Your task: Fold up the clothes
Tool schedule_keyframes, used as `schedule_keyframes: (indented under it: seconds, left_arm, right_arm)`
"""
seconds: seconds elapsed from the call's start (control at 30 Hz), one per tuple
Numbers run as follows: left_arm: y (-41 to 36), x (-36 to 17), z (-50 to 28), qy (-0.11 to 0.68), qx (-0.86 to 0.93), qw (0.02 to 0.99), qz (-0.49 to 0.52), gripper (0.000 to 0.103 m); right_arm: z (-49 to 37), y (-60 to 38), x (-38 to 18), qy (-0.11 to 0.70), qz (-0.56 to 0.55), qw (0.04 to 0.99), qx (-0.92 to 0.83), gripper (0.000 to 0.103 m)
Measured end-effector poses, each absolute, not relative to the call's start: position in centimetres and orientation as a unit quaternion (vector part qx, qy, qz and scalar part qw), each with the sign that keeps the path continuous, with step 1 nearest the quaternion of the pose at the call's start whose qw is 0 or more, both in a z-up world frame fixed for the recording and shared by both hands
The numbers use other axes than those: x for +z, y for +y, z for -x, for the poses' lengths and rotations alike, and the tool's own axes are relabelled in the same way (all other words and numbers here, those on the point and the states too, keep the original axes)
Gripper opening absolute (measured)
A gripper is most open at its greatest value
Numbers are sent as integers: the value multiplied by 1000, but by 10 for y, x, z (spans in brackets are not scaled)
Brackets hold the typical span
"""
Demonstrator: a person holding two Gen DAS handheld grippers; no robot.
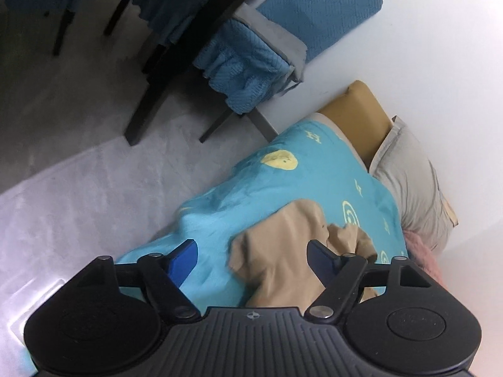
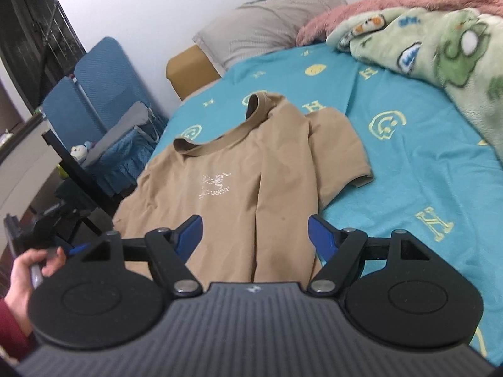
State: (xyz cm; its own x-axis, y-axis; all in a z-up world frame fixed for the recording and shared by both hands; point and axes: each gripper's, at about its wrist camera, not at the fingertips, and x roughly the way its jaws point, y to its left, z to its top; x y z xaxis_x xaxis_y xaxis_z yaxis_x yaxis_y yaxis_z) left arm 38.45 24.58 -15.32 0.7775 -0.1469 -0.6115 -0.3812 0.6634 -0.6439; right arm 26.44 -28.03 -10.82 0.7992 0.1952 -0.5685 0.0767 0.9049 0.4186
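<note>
A tan T-shirt [image 2: 251, 169] with a small white chest logo lies face up on the turquoise bedsheet [image 2: 408, 163], collar toward the pillow, one sleeve spread to the right. My right gripper [image 2: 254, 229] is open and empty just above the shirt's lower part. In the left wrist view the shirt [image 1: 283, 251] shows as a rumpled tan patch at the bed's edge. My left gripper [image 1: 253, 251] is open and empty above that part. The left gripper also shows at the far left of the right wrist view [image 2: 59, 238], held by a hand.
A grey pillow [image 2: 267, 22] and tan headboard [image 2: 188, 69] are at the bed's head. A green patterned blanket [image 2: 440, 56] and pink fleece [image 2: 377, 9] lie at the right. Blue-covered chairs [image 1: 251, 62] and a dark table [image 1: 176, 47] stand beside the bed on grey floor [image 1: 78, 144].
</note>
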Motion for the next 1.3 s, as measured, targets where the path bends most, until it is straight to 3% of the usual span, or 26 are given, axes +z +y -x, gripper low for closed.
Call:
schedule_keyframes:
  seconds: [0.17,0.23,0.27,0.33,0.4,0.5,0.77,0.87,0.93,1.03,1.07,1.1,1.3]
  left_arm:
    - [223,-174,-433,348,68,872,338,74]
    - [211,-178,-447,356,65,881,304,63]
    - [205,-178,-450,356,64,888,283,49]
    - [187,-177,-459,358,54,900,241,36]
    - [175,-173,-462,360,60,909,201,4]
    - [156,-159,-461,351,73,923,141,3]
    - [22,-106,-433,259,-48,954,-145,3]
    - [-42,-122,-415,266,-146,921,-243,3]
    - [-69,-135,-402,285,-196,897,-276,13]
    - [-72,-135,-392,291,-236,896,-236,34]
    - [-65,-131,-392,291,-233,904,-209,50]
    - [-58,-127,-392,290,-228,912,-181,59]
    - [19,-127,-431,305,-104,946,17,70]
  right_arm:
    - [-283,-291,-121,321,-227,919,19,76]
    - [-290,-296,-127,323,-232,918,14,76]
    - [-294,-298,-129,324,-234,917,12,76]
    - [-301,-302,-135,326,-239,915,7,76]
    - [-307,-307,-139,327,-243,913,2,76]
    - [-304,-312,-135,320,-250,914,-4,76]
    - [-297,-323,-126,306,-264,915,-17,76]
    - [-296,-326,-125,304,-269,914,-15,76]
    - [-297,-328,-125,305,-267,914,-16,76]
    - [-298,-329,-126,307,-270,912,-19,76]
    - [-298,-330,-126,307,-274,911,-19,76]
    - [-299,-332,-126,308,-278,910,-20,76]
    - [-305,-338,-131,311,-295,903,-20,76]
